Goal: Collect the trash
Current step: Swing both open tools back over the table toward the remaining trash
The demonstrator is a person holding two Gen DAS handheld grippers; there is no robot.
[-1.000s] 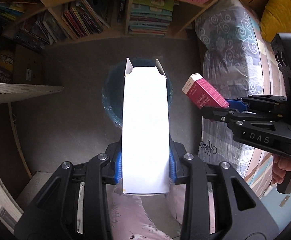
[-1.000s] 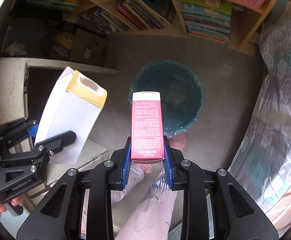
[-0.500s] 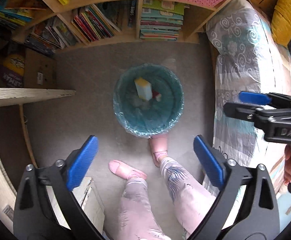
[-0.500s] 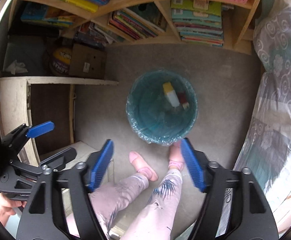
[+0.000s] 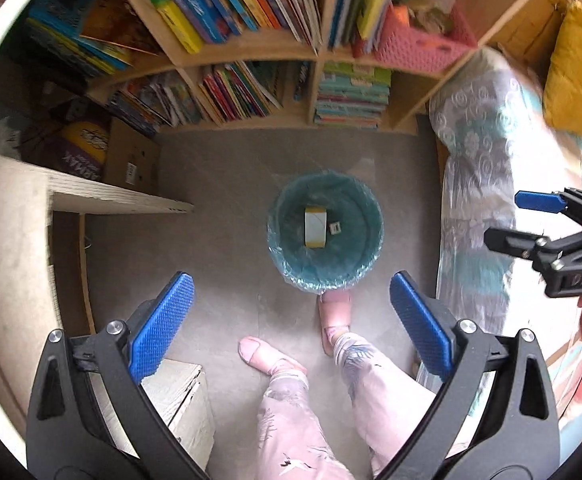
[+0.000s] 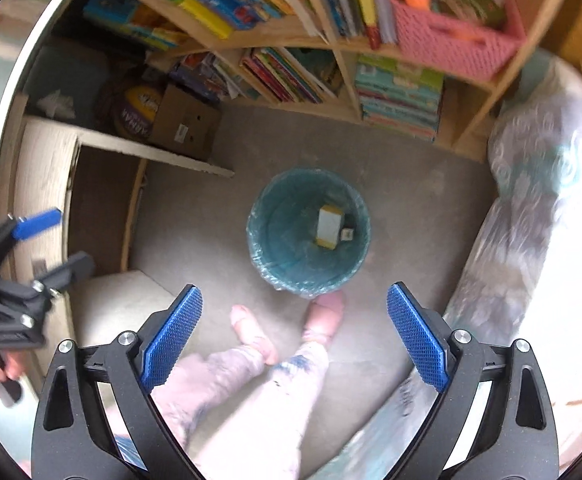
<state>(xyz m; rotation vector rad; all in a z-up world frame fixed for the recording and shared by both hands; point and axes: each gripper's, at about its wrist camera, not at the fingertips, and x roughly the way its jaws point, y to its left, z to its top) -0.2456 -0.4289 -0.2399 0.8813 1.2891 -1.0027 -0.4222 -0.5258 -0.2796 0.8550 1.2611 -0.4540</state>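
Wooden bookshelf (image 5: 251, 56) packed with glossy books; grey matte floor (image 5: 219, 184). Round bin (image 5: 367, 236) lined with crinkled teal plastic held the trash: a flat white carton (image 5: 315, 227) with yellow ends, and beside it a small box (image 5: 334, 228). Left gripper (image 5: 291, 320) spread wide, empty; right gripper (image 6: 294, 320) opening, nothing between its jaws.

Both wrist cameras look steeply down along their own fingers from well above the floor. Each centres the teal-lined trash bin (image 5: 325, 232) (image 6: 309, 232) beyond its fingertips. They share the bin, the bookshelf (image 5: 251, 60) (image 6: 311, 40) behind it and the person's slippered feet (image 5: 333, 316) (image 6: 325, 314).
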